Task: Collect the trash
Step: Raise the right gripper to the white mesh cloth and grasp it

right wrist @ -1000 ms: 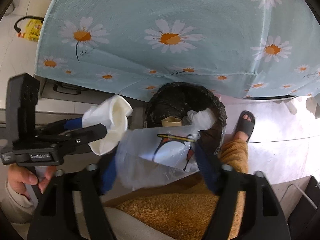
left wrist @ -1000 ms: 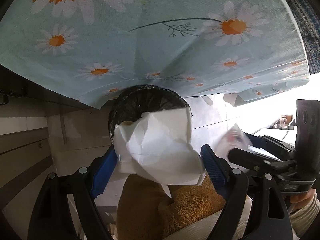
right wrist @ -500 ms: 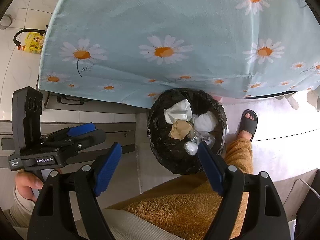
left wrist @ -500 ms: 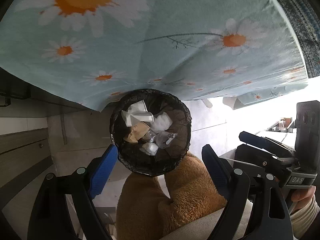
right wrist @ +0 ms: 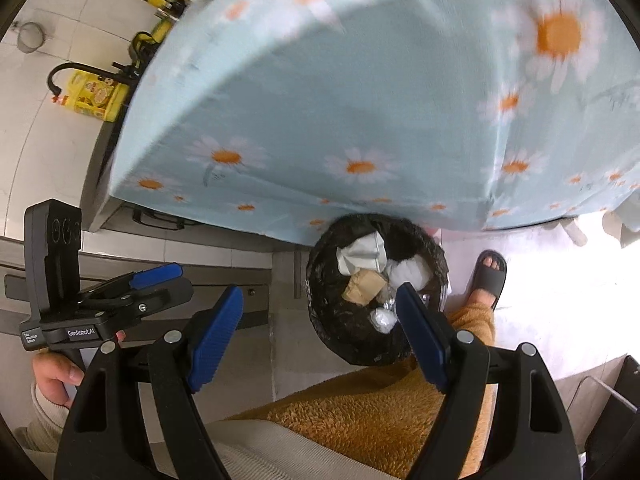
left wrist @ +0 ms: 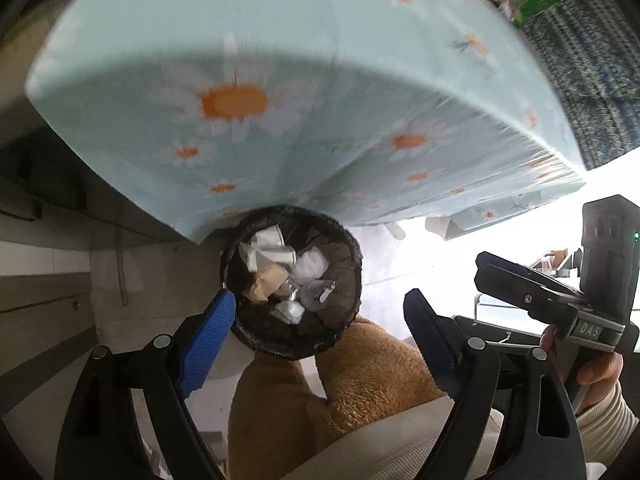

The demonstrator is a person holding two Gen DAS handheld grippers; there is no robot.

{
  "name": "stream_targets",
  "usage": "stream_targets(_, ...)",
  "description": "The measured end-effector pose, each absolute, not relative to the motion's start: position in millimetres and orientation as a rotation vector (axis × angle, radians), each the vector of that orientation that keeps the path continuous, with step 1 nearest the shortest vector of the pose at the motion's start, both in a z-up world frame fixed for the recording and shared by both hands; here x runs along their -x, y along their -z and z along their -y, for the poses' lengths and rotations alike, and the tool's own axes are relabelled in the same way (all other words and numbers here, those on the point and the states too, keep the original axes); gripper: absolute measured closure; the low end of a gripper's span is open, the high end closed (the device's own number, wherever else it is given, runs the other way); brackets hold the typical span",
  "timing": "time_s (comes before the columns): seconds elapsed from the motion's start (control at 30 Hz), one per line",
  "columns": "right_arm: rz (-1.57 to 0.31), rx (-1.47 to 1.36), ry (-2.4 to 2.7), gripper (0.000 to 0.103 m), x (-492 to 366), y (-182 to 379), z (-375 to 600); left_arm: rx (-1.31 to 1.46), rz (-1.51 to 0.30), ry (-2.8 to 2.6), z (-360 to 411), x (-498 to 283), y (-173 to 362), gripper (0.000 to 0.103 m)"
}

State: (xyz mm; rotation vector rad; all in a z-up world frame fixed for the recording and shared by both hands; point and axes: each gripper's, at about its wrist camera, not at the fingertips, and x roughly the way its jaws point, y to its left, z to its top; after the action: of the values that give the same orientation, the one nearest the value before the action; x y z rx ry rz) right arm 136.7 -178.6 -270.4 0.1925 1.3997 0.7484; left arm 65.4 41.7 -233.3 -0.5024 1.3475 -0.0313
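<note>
Left wrist view showed the left gripper (left wrist: 316,320) with fingers wide apart and empty above the bin (left wrist: 291,282), trash (left wrist: 280,268) lying inside it; the right gripper (right wrist: 320,326) likewise gaped empty above the bin.

The bin (left wrist: 292,284) stands on the floor at the table's edge, partly under the hanging tablecloth (left wrist: 280,128). Crumpled paper (left wrist: 266,248) and other scraps lie in the bin. In the right wrist view a sandalled foot (right wrist: 490,276) rests just right of the bin, and bottles (right wrist: 94,94) stand well to its left.

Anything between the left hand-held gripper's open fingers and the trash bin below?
Nothing: in the left wrist view, the left hand-held gripper hangs empty above the trash bin.
</note>
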Motion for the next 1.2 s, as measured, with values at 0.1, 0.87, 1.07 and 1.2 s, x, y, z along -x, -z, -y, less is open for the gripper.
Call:
stream_targets(0.1, -1.359, -0.177, -0.75, 0.025, -137, 254, 177, 0.496, -1.313, 0.048, -43, -66, 218, 0.019)
stream_targets(0.87, -1.062, -0.121, -0.824, 0.025, -196, 134, 164, 0.433, -1.085, 0.069, -53, -104, 102, 0.019)
stream_targets(1.07, -1.042, -0.077, -0.883, 0.025, -230, 123, 146, 0.462, -1.069, 0.015, -58, -128, 91, 0.019)
stream_targets(1.2, -1.033, -0.048, -0.911, 0.025, -255, 118, 133, 0.472, -1.064, -0.024, -63, -140, 88, 0.019)
